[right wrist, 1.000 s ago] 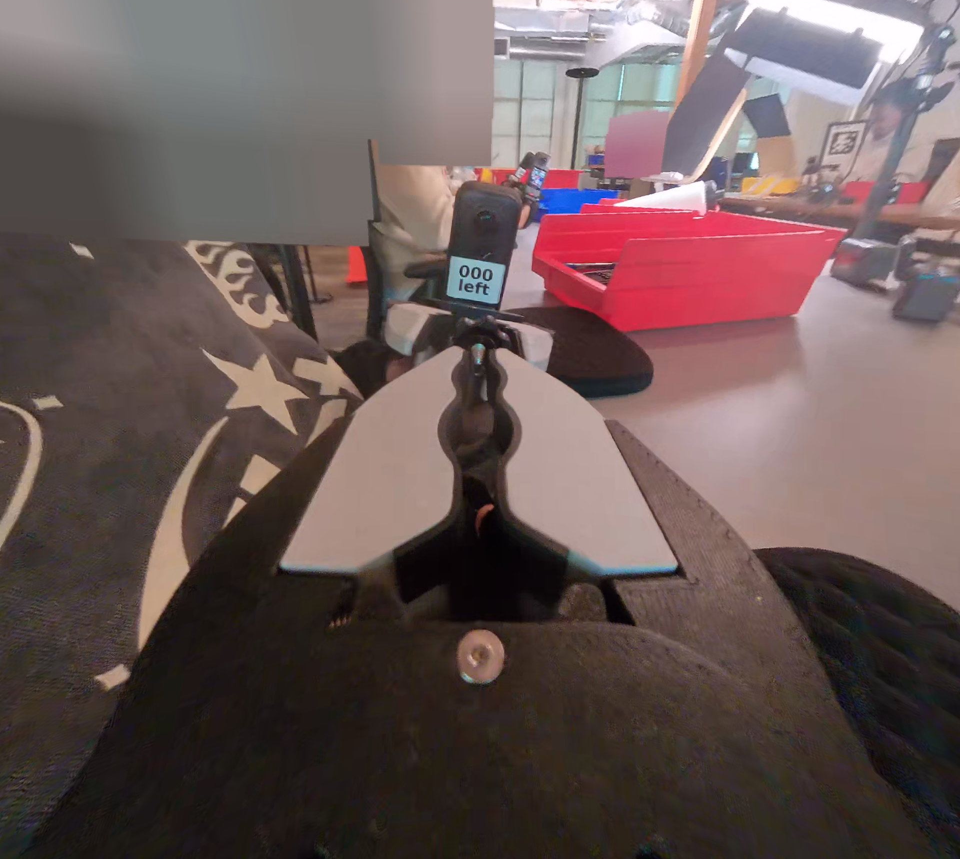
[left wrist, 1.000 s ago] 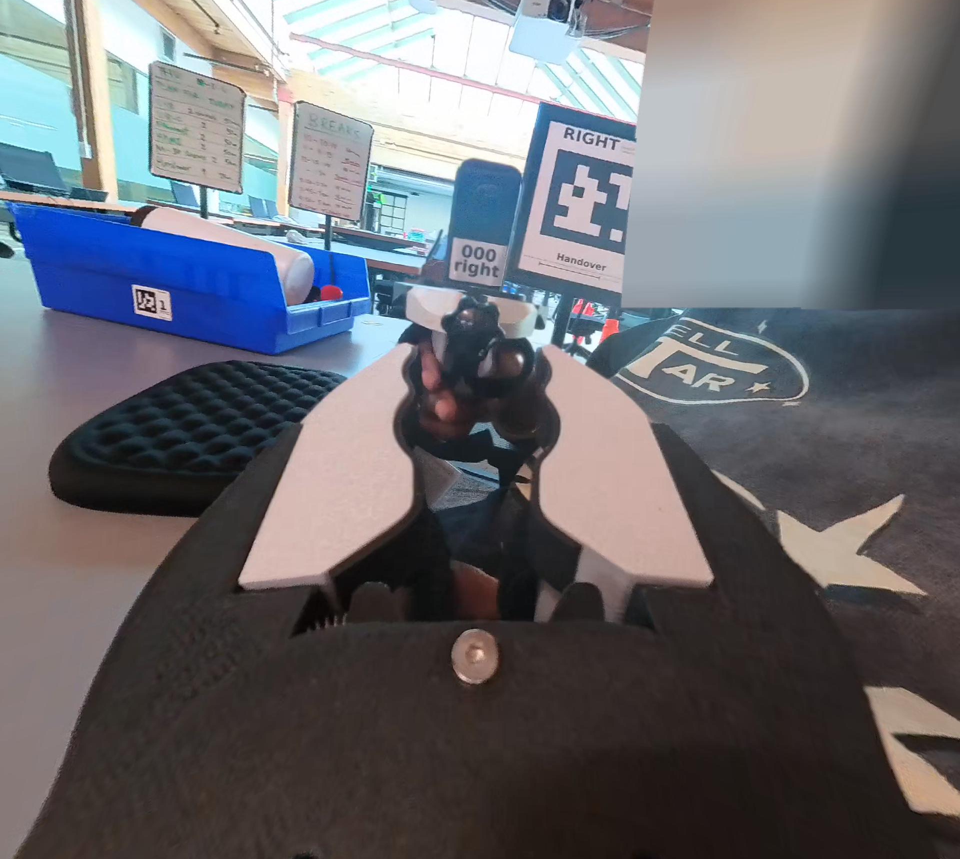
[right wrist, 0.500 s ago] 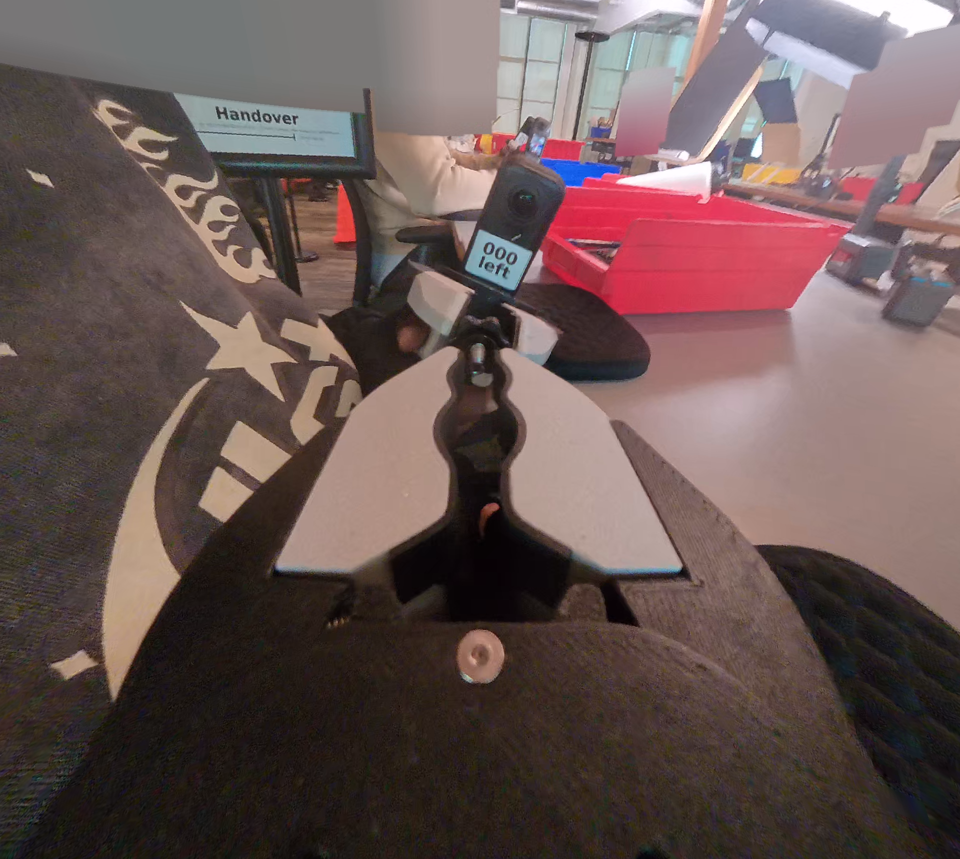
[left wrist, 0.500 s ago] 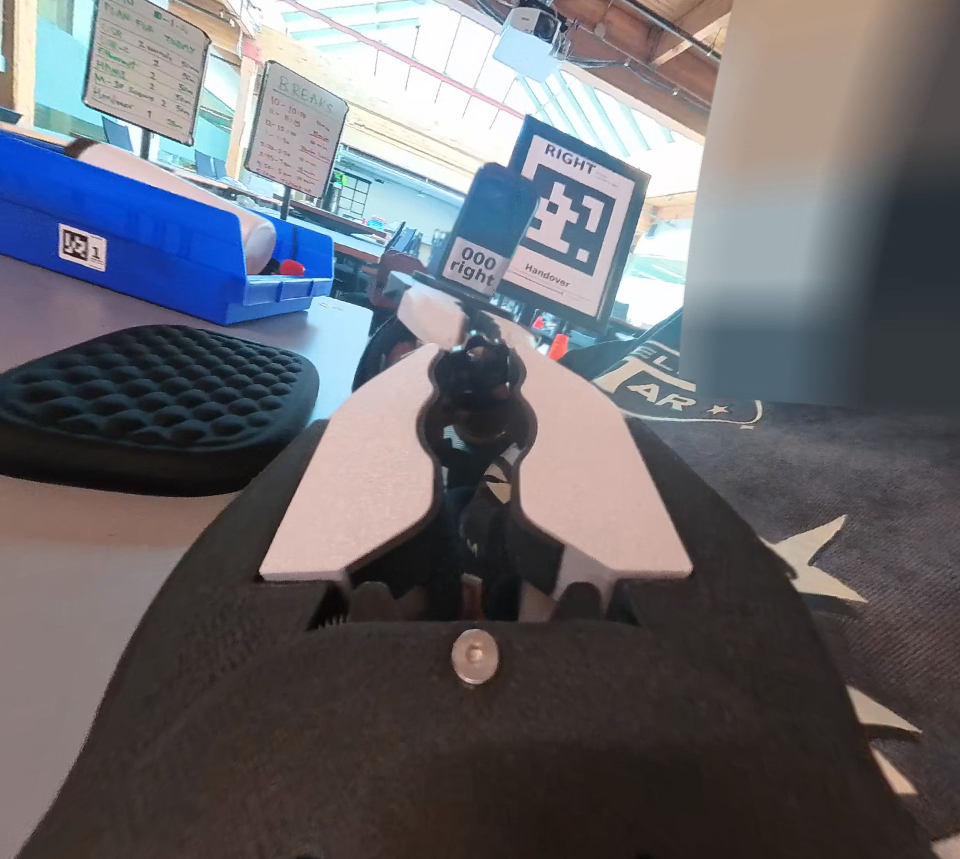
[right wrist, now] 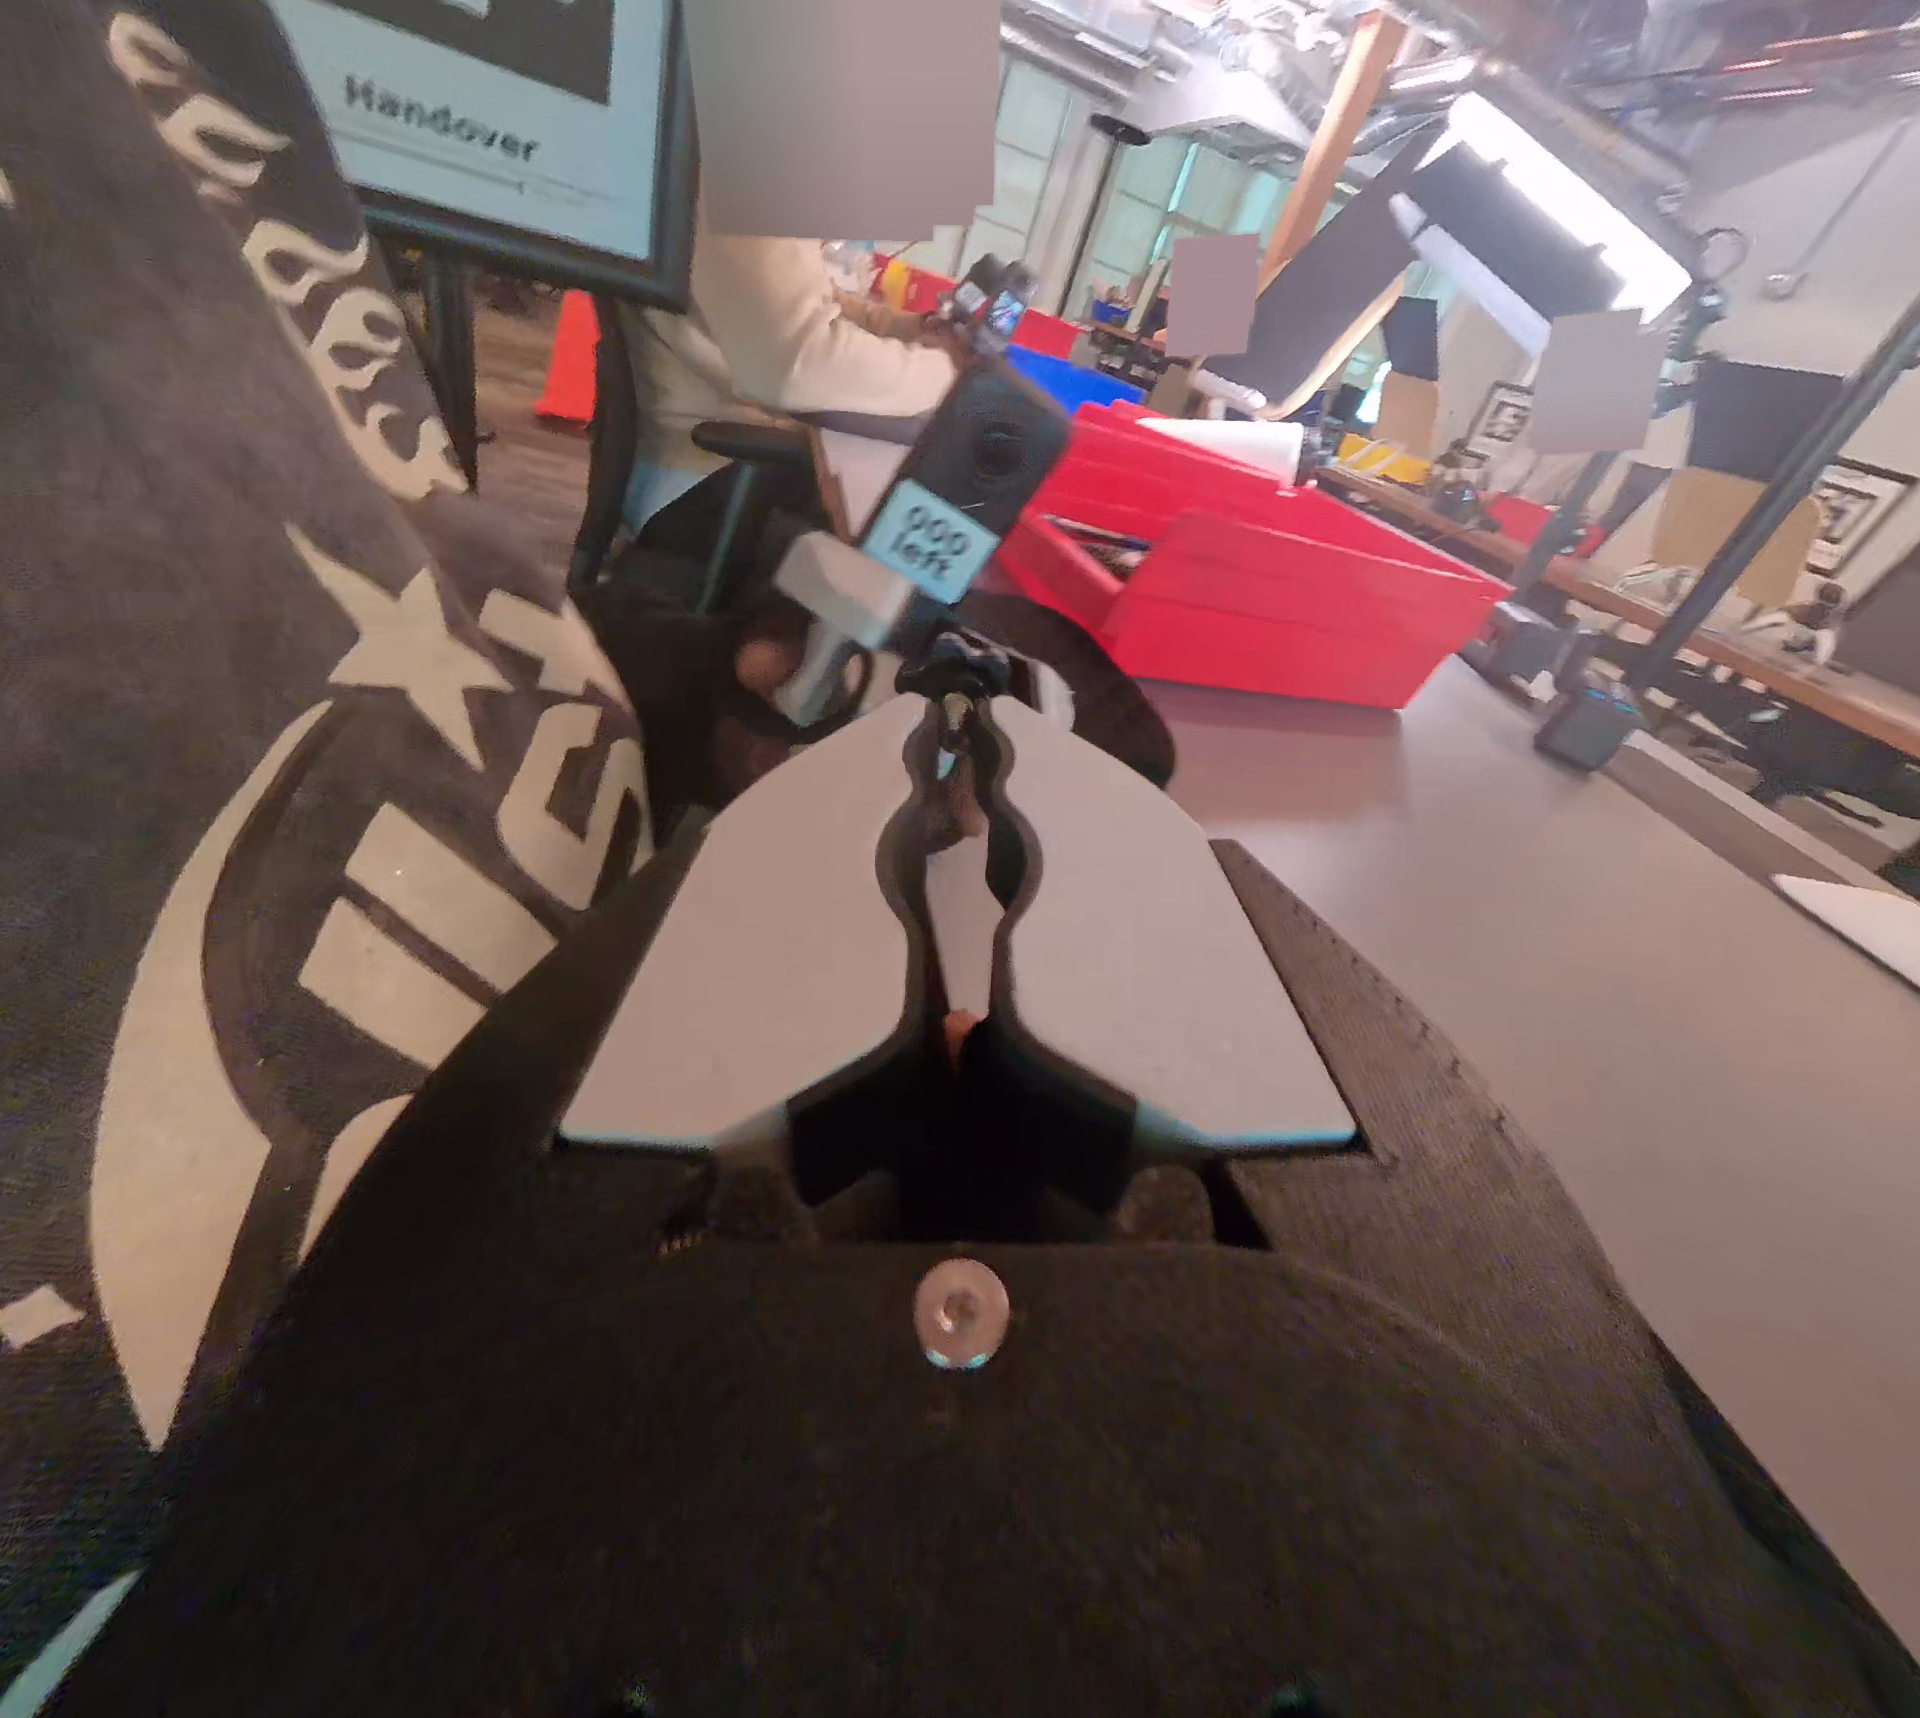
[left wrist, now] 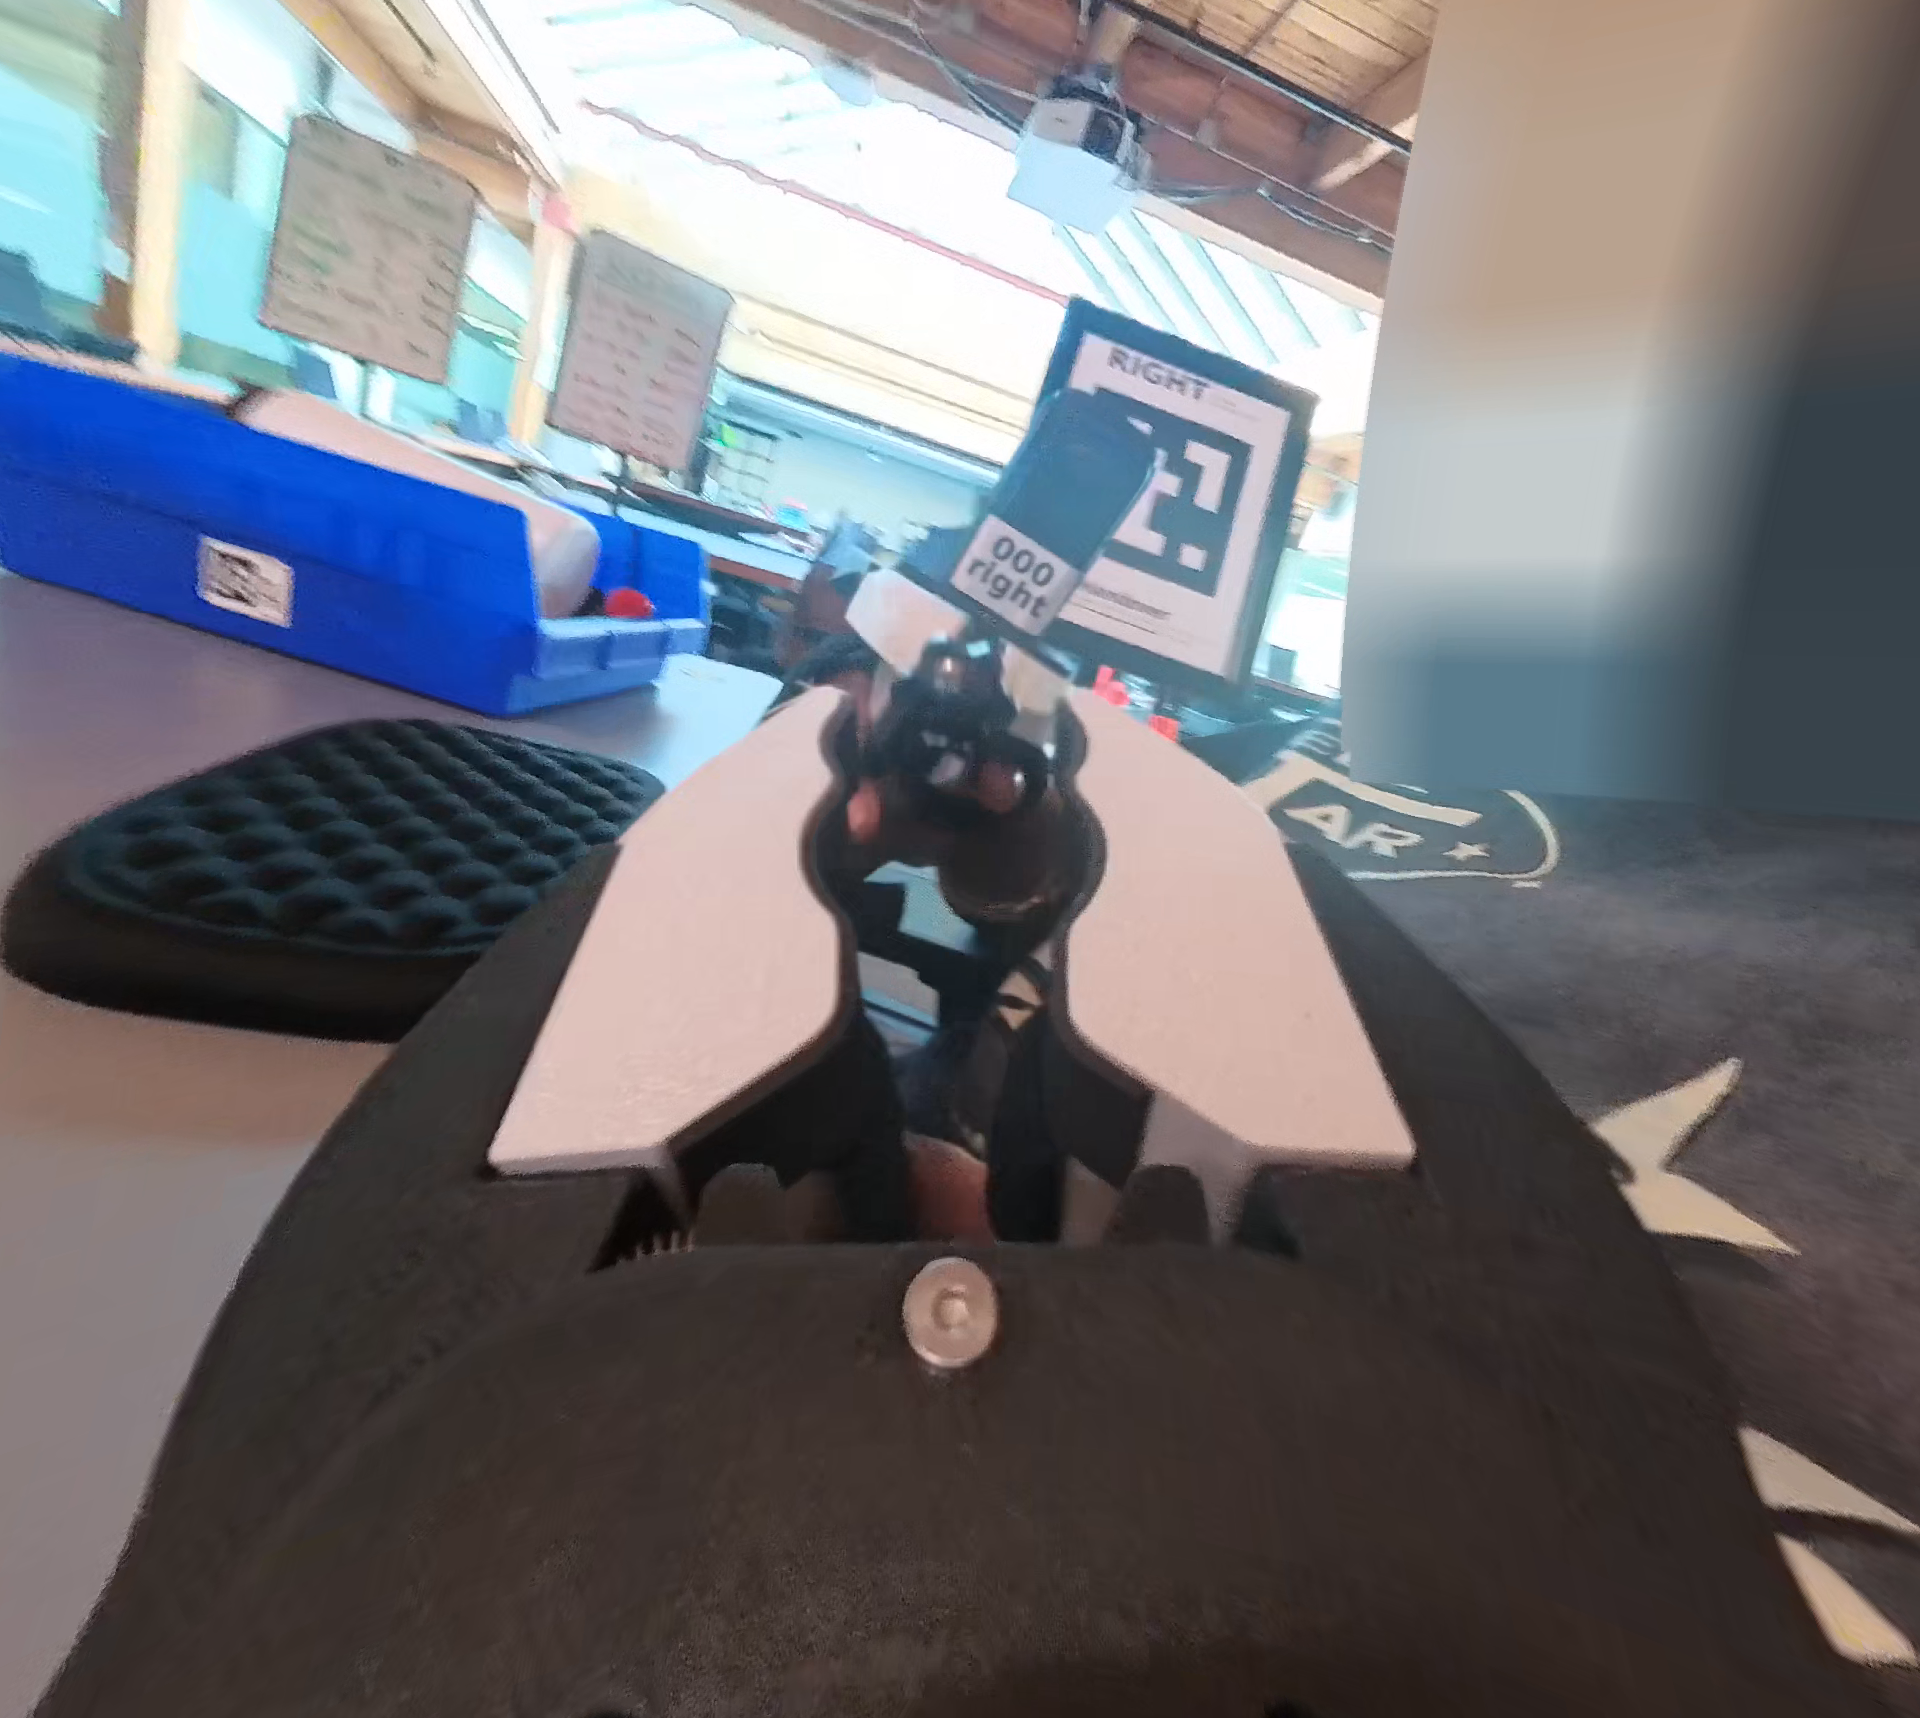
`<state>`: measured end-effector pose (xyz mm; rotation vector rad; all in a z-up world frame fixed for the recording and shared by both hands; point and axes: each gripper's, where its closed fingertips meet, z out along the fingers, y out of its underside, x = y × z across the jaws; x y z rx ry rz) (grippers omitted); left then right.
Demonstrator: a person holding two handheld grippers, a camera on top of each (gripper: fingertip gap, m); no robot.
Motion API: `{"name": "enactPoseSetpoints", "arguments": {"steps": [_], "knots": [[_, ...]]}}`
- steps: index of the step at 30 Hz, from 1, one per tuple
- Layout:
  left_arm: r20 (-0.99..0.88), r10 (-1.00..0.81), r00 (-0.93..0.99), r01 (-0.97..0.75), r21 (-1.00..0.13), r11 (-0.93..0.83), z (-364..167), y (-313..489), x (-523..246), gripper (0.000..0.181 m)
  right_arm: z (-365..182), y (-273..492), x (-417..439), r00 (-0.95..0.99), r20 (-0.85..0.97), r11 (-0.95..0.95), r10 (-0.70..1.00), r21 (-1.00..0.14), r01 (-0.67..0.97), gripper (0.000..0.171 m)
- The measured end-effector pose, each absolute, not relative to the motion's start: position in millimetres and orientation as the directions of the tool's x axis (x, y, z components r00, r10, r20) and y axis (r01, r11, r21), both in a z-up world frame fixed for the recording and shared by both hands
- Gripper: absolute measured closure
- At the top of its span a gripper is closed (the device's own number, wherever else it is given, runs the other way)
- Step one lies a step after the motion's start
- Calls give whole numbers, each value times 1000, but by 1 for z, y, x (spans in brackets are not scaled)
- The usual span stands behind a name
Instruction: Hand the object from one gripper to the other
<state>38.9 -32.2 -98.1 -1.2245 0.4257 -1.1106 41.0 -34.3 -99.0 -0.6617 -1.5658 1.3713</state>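
Observation:
The object is a small black knob with a metal screw stem. In the right wrist view my right gripper [right wrist: 954, 723] is shut on the stem, and the knob [right wrist: 951, 669] sticks out past its tips. The left gripper's grey fingers [right wrist: 831, 603] stand on either side of the knob, just beyond it. In the left wrist view my left gripper [left wrist: 951, 723] faces the right one tip to tip. Its jaws are apart, with the knob [left wrist: 940, 738] between the tips and a small gap on each side. The right gripper's white fingers [left wrist: 899, 629] show behind the knob.
A blue bin [left wrist: 364, 546] and a black dimpled pad [left wrist: 332, 827] lie on the grey table at the left. A red bin [right wrist: 1247, 598] sits on the table [right wrist: 1558, 941] at the right. A person's dark printed shirt [left wrist: 1662, 941] and a marker board [left wrist: 1174, 505] are close behind the grippers.
The left jaws narrowed around the knob half a second ago and now stand wider apart again. Both grippers have tilted. The right gripper has stayed shut on the stem.

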Motion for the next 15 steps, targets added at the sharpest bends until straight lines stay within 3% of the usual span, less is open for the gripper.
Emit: {"name": "enactPoseSetpoints", "arguments": {"steps": [4, 7, 11, 15], "knots": [[214, -780, 588, 375, -927, 28, -100, -23, 34, 131, -55, 25, 54, -227, 293, 259, 929, -951, -169, 165], [227, -766, 602, 370, -929, 16, -102, -19, 34, 129, -15, 95, 80, -26, 314, 312, 949, -948, -57, 165], [235, -753, 615, 361, -933, 3, -107, -14, 34, 130, 6, 188, 131, 169, 382, 334, 908, -907, 258, 165], [200, -761, 618, 332, -943, 22, -109, -16, 37, 131, -49, 253, 183, 312, 277, 52, 909, -817, 575, 165]]}}
